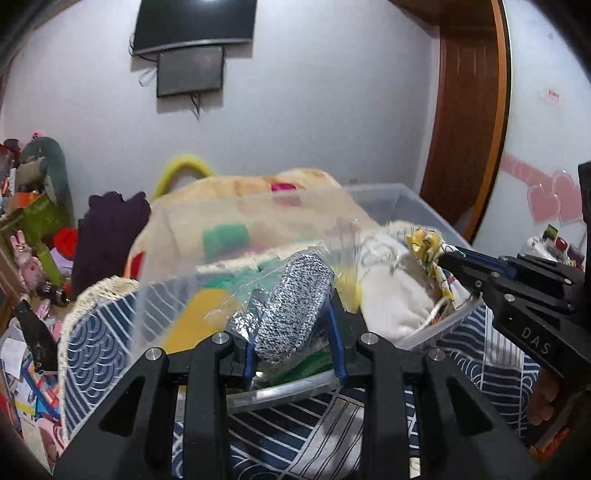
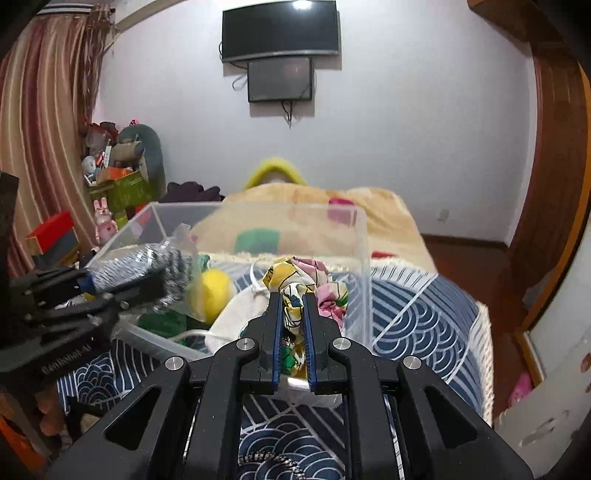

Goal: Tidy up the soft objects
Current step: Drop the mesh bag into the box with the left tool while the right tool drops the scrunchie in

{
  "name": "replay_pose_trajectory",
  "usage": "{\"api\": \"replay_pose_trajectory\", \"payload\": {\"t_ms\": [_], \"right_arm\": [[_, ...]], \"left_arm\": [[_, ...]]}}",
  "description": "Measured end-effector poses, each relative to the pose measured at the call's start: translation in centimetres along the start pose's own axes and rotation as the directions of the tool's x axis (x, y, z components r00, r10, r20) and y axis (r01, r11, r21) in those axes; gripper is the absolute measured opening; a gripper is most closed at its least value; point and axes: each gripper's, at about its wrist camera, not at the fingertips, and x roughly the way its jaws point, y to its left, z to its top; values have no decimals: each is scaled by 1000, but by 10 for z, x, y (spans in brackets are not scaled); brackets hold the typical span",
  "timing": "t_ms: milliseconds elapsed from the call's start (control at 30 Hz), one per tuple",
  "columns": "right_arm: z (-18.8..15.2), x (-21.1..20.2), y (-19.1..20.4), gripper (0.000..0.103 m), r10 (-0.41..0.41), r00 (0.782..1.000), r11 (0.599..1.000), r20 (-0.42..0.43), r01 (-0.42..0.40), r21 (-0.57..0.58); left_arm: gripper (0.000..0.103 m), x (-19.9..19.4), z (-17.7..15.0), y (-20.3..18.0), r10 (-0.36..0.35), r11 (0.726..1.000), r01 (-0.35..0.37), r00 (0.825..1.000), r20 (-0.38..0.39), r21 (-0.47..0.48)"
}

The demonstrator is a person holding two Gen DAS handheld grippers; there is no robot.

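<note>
A clear plastic bin (image 1: 410, 206) (image 2: 364, 236) stands on a navy wave-patterned cloth (image 1: 99, 343) (image 2: 417, 317). My left gripper (image 1: 295, 317) (image 2: 122, 284) is shut on a silver-grey speckled sponge in a clear bag (image 1: 295, 299) (image 2: 147, 262), held over the bin's near edge. My right gripper (image 2: 293, 306) (image 1: 443, 258) is shut on a yellow floral cloth (image 2: 291, 280) (image 1: 428, 243) over the bin. Inside the bin lie a white soft item (image 1: 388, 291) (image 2: 236, 314), a yellow ball (image 2: 216, 291), green pieces (image 1: 225, 236) and a pink floral cloth (image 2: 332, 295).
A beige blanket (image 2: 373, 210) covers the bed behind the bin. Dark clothing (image 1: 110, 232), toys and boxes (image 2: 122, 184) crowd the left. A wooden door (image 1: 469, 122) is at the right. Screens (image 2: 280, 33) hang on the wall.
</note>
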Motion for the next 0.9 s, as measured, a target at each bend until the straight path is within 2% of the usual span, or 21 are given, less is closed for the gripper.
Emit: {"api": "replay_pose_trajectory", "payload": {"t_ms": [133,200,267,400,467,600,700,767,833,900], "right_arm": [[-5,2,-1,10,8,1000,1000,-31,-8,14],[-5,1,-1,17,8,1000,1000,-28,-7,16],[-5,-4,-2,31,22,999,1000,-32,-21,21],[-7,-10,-5,41,30,999,999,-24,-30,31],[-9,-16,-6,55,26,1000,999,-14,-26,46],[-12,-27,-7,56,24,1000,998,14,-25,62],[-11,-36,-8,57,14,1000,998,23,-16,60],[-10,-45,-9,70,8,999,998,37,-11,60],[-9,-52,-10,76,1,998,998,56,-5,64],[-12,-62,-11,80,-15,997,998,80,10,60]], "left_arm": [[32,-2,-2,-4,6,1000,-6,1000,4,12],[34,-5,-3,-4,6,1000,-6,1000,-1,8],[38,-8,-3,-3,1,1000,-1,1000,-1,0],[46,-20,-3,0,-25,1000,25,1000,4,-11],[53,-25,-2,2,-32,999,32,999,18,-24],[61,-44,-1,2,-24,999,26,998,57,-26],[73,-56,0,1,-7,1000,8,996,87,-11],[88,-69,-2,1,11,1000,-10,993,119,-7],[98,-77,-5,3,16,1000,-15,991,132,-12],[101,-84,-12,4,20,1000,-18,991,133,-13]]}}
